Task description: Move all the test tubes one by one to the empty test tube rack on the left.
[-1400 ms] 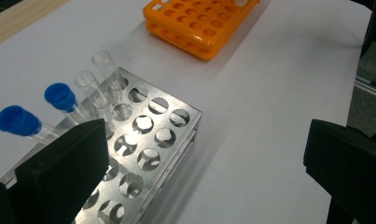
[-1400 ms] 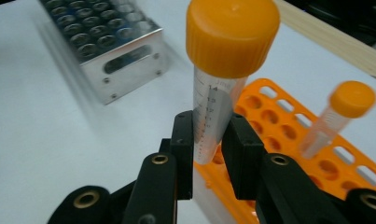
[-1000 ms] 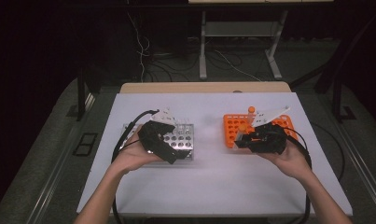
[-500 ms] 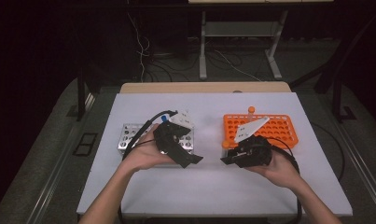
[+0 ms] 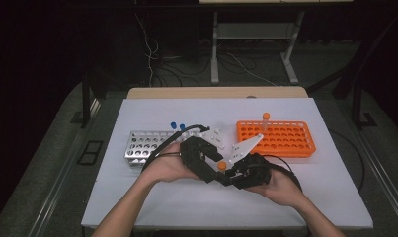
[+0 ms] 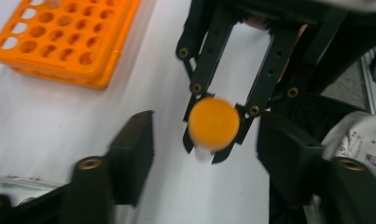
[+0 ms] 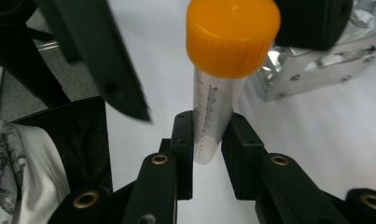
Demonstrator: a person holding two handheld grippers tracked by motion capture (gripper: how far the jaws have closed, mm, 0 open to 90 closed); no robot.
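The right gripper (image 7: pixel 207 135) pinches the lower barrel of a clear graduated plastic tube with an orange screw cap (image 7: pixel 223 74), presenting it cap-first to the left gripper (image 6: pixel 204 154), whose black jaws stand wide apart on either side of the cap without touching it. Seen from above, the two tools meet nose to nose over the front middle of the white table (image 5: pixel 137 207), the tube held in the air between a silver metal tube rack (image 5: pixel 147 143) and an orange plastic tube rack (image 5: pixel 280 140). A clean handover appears to call for the left jaws to close squarely on the tube before the right ones let go. Both forearms angle inward from the near edge, hands wrapped around the tool bodies.
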